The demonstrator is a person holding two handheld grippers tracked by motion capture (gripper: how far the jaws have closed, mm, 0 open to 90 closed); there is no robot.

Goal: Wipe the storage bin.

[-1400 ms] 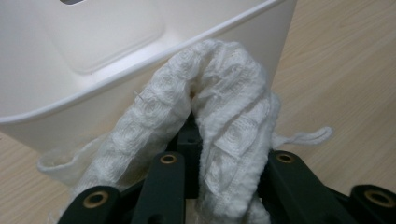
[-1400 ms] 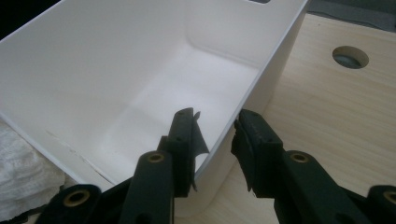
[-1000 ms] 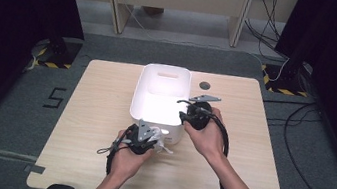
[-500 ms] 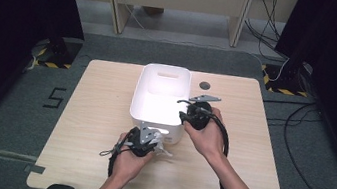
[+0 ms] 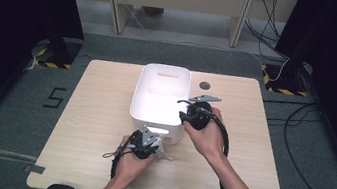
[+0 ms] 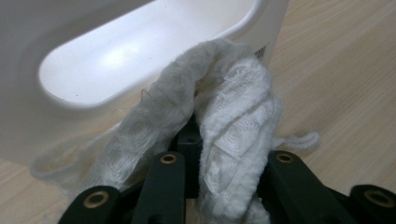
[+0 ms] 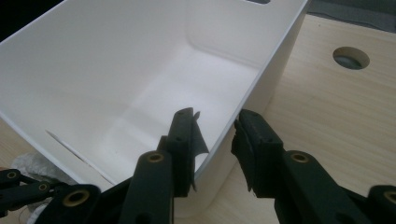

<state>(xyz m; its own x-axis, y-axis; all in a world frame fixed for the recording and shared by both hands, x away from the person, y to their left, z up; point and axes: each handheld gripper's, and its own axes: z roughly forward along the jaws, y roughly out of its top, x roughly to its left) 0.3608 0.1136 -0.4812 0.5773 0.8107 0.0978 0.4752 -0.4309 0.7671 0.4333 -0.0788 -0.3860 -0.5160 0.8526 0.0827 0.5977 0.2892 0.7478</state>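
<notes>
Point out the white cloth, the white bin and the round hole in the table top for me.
white cloth (image 6: 233,135), left gripper view, on the bunched fold between the jaws.
white bin (image 5: 143,86), high view, on its left rim.
round hole (image 7: 350,58), right gripper view, at its middle.

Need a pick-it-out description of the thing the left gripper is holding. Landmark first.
On the wooden table stands a white plastic bin, with a handle slot in its near wall. Right in front of that slot, the left gripper is shut on a crumpled white cloth: the only soft, textured fabric among the hard things here.
</notes>
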